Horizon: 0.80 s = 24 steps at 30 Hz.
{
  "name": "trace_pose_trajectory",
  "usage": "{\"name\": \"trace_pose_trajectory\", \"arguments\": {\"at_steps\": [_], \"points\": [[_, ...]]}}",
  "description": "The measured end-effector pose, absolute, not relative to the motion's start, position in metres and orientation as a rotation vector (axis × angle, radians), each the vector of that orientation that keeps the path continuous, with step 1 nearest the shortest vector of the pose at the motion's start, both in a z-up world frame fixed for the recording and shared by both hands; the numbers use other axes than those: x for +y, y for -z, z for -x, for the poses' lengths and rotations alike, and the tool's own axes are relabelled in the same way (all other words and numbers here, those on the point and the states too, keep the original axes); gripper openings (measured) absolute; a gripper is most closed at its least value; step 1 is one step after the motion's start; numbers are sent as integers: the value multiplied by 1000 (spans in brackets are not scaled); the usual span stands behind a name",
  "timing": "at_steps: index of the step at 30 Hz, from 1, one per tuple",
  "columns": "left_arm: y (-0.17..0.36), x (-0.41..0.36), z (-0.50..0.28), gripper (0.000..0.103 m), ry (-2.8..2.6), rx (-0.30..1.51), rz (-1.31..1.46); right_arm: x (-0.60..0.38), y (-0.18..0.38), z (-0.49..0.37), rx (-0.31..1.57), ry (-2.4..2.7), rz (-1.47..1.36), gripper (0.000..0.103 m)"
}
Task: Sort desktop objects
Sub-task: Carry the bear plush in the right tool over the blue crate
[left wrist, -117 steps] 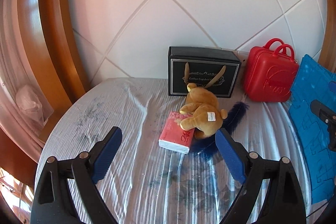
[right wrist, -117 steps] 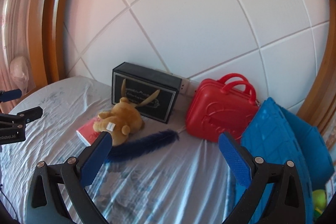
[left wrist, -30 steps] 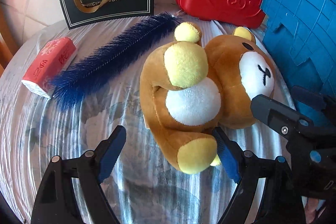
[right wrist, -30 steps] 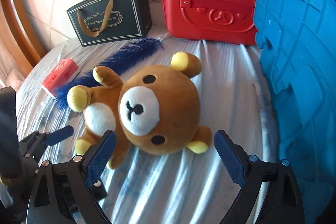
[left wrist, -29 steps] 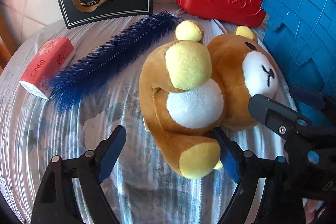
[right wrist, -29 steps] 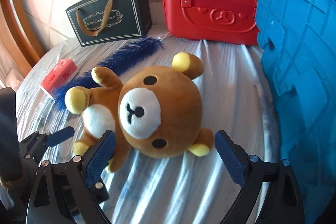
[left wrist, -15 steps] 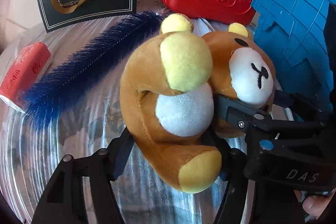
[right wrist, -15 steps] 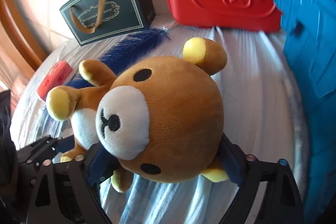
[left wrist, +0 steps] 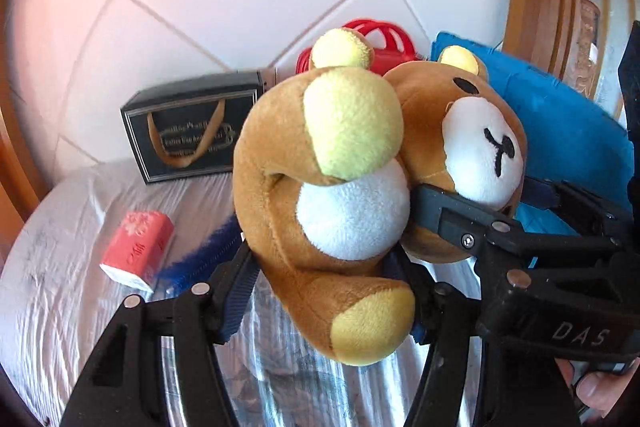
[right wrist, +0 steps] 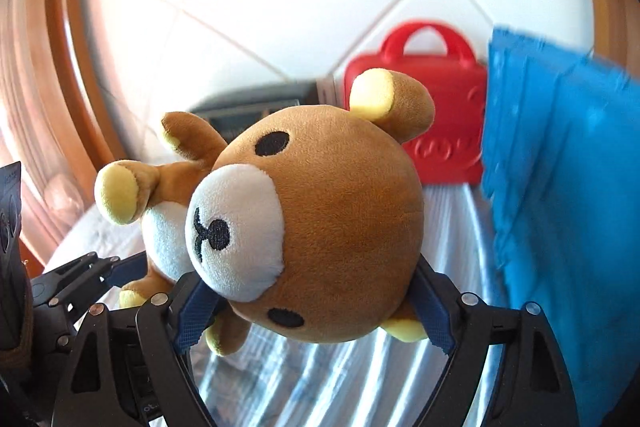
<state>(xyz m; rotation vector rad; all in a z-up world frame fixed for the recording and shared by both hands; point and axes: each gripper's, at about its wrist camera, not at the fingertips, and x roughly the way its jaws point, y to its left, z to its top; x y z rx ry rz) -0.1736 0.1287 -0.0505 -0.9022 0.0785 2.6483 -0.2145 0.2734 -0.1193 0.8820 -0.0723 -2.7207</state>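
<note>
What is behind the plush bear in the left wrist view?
Behind the plush bear stand a black gift box, a red case mostly covered by the bear, and a blue crate. The blue feather is partly covered.

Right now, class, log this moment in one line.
stage: lifting | left gripper: shut on teddy bear body | right gripper: shut on its head | bear: off table

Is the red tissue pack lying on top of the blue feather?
No, the red tissue pack lies on the table cover beside the blue feather, not on it.
</note>
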Motion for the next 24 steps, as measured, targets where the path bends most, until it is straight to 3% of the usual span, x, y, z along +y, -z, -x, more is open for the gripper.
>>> {"name": "trace_pose_trajectory", "arguments": {"at_steps": [12, 24], "points": [[-67, 150, 98, 62, -2624, 144, 592, 295, -1, 116, -37, 2877, -615, 88], [-152, 307, 73, 62, -2444, 210, 407, 438, -84, 77, -24, 3075, -555, 88]]}}
